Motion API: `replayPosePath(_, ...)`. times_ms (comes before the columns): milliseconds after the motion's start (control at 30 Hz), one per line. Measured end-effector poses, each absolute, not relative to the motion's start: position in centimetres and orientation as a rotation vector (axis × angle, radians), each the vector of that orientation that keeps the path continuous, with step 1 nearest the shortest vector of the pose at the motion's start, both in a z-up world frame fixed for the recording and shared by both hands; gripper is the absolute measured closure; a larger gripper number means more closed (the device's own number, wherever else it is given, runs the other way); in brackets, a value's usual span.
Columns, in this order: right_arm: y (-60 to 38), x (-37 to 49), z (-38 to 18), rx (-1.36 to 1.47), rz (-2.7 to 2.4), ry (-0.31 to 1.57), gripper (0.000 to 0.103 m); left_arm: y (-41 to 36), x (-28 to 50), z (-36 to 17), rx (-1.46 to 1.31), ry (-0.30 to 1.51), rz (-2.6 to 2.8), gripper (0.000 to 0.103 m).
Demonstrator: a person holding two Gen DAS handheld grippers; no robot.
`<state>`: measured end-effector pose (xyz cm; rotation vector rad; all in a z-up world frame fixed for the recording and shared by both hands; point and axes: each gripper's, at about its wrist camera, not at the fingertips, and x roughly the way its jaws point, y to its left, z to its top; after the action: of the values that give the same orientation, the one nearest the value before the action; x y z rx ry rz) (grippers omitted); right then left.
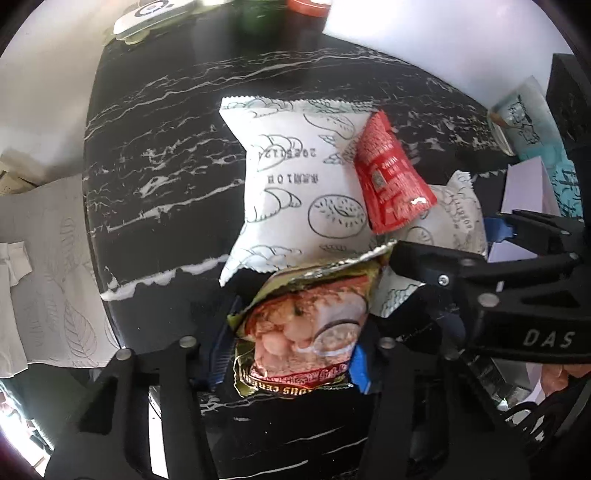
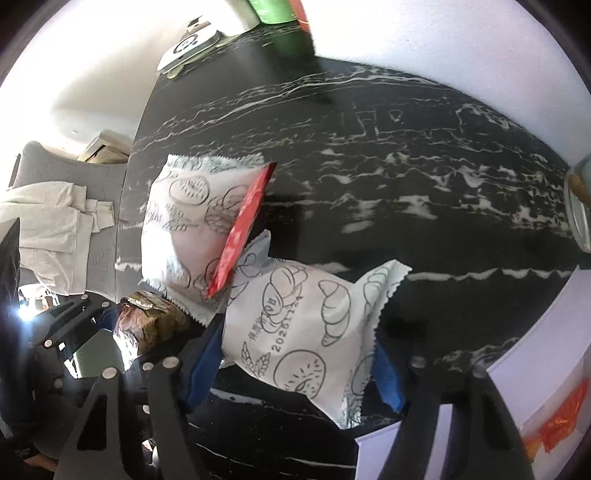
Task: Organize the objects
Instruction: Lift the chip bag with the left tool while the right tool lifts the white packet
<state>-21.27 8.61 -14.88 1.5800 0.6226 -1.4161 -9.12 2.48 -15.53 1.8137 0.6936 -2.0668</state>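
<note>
**A:** Snack packets, all bunched on the black marble table [image 1: 155,155]. Going left to right in the left wrist view: bottom left is bare table, then the left claw [image 1: 288,354] at bottom centre with the gold-edged cereal packet [image 1: 303,332] between its blue pads. Looks clenched on it to me, since the foil is crumpled where the pads meet it.

**B:** Agreed, grasping the cereal packet. Above it, mid-frame, is the big white bread packet [image 1: 295,184] with the croissant doodles, lying flat. The red sachet [image 1: 391,173] leans over its right edge.

**A:** Yep, and right of that sachet a second white bread packet [image 1: 461,218] peeks out, mostly hidden behind the right claw [image 1: 498,236] coming in from the right edge. Far right there's a teal printed cup [image 1: 535,122].

**B:** The right wrist view is clearer on that one. Left edge: the left claw [image 2: 122,332] with the cereal packet [image 2: 155,321]. Centre left: the first white bread packet [image 2: 184,221] and the sachet [image 2: 243,229] edge-on. Bottom centre: the second white bread packet [image 2: 306,332] sits between the right claw's [image 2: 295,369] blue pads.

**A:** Pinched or just around it?

**B:** Both pads touch the packet's sides, so I'd call it grasping. White scale [image 2: 188,46] upper left, green can [image 2: 273,11] at the top.
</note>
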Motion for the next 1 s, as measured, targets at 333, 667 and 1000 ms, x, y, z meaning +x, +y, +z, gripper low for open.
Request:
replayPosePath(333, 10.0, -16.8, -14.2, 1.55, -1.366, 0.682, 0.04, 2.9, -4.7, -15.5, 1.833, 0.8, -1.992, 0.054)
replayPosePath(667, 12.7, -10.8, -13.8, 1.499, -1.306, 0.763, 0.041, 5.8, 0.2, -15.2, 1.869, 0.806, -1.965, 0.054)
replayPosePath(1000, 16.0, -7.3, -13.9, 1.491, -1.255, 0.773, 0.041, 7.4, 3.2, -15.3, 1.898, 0.773, -1.958, 0.054)
